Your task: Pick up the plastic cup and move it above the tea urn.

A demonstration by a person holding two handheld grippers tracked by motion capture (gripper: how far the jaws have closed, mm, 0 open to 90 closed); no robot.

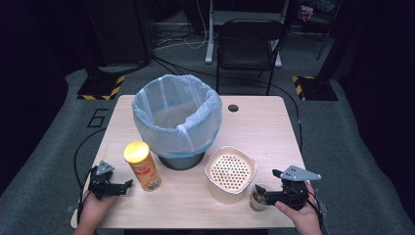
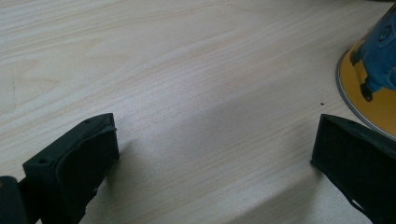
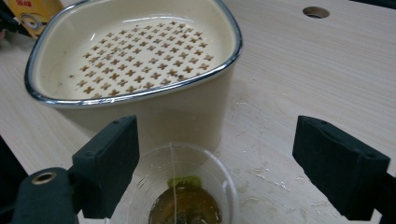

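Right gripper (image 1: 261,192) sits at the near right of the light wooden bench (image 1: 274,127), jaws spread wide and released. The clear plastic cup with brown liquid and a tea bag (image 1: 258,198) stands on the bench between those 2 jaws; in the right gripper view the cup (image 3: 182,186) is close to the left jaw and well clear of the right one, neither pad pressing on it. The cup is just beside the cream metal container with a perforated insert and chrome rim (image 1: 230,174), on its near right side.

Left gripper (image 1: 128,184) rests at the near left of the bench, jaws apart, nothing between them, only bare wood. The yellow cylindrical snack can with a yellow lid (image 1: 142,166) stands upright just beside it.

Dark bin lined with a pale blue plastic bag (image 1: 177,117) stands mid-bench behind both.
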